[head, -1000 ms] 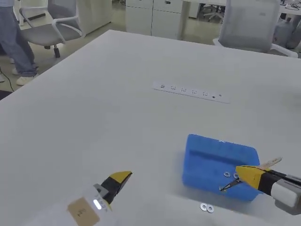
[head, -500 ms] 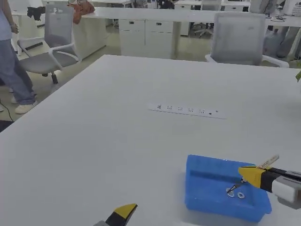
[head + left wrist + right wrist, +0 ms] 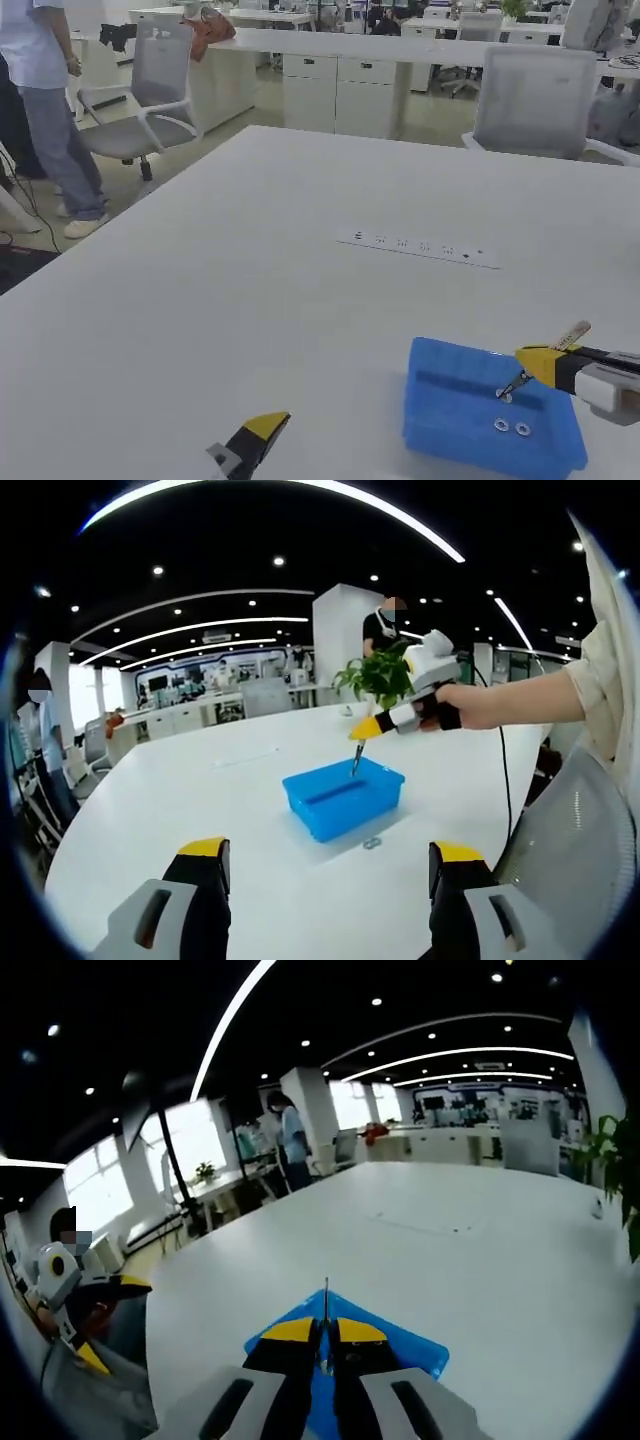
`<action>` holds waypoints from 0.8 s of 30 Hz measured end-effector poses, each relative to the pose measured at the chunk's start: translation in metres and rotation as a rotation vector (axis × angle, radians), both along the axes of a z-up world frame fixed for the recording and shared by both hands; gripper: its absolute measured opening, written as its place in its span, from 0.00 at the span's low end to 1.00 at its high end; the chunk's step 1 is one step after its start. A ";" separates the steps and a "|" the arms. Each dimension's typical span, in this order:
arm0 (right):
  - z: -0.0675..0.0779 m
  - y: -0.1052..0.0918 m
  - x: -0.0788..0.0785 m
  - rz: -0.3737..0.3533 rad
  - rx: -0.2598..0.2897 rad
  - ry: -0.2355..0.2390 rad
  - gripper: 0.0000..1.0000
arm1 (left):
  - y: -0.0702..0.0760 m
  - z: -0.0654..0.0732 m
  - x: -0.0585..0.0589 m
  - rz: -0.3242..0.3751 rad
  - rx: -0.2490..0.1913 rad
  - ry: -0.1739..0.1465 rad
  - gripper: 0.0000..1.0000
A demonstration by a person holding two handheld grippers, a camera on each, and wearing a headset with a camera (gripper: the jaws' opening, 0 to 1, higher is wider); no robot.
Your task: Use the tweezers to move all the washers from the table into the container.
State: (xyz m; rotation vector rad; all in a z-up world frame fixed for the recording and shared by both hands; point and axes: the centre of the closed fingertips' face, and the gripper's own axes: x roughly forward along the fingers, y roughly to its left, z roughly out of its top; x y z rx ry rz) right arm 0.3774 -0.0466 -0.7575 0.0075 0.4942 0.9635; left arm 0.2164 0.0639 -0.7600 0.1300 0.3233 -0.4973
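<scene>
Drop-off seems underway: the right gripper [image 3: 530, 363], jaws clamping the tweezers [image 3: 514, 385], is hovering over the blue container [image 3: 450, 372], two washers [image 3: 501, 425] lying inside; left gripper [image 3: 330, 848] jaws are gaping wide; next, picking the tabletop washers [image 3: 372, 842] at the container's five o'clock.

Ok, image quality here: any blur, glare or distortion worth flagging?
Head view: evenly lit, slightly soft; the two washers in the blue container are readable. Left gripper view: heavy fisheye, ceiling light strips bow. Right gripper view: windows blown out, tweezers thin but visible.
</scene>
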 end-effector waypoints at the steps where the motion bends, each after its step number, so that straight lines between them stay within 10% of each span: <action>1: -0.001 0.001 0.001 0.008 -0.010 -0.001 0.02 | 0.001 0.001 0.000 0.004 -0.002 -0.002 0.83; 24: -0.024 0.012 0.013 0.070 -0.140 0.004 0.02 | 0.000 0.008 0.001 0.003 -0.052 -0.026 0.84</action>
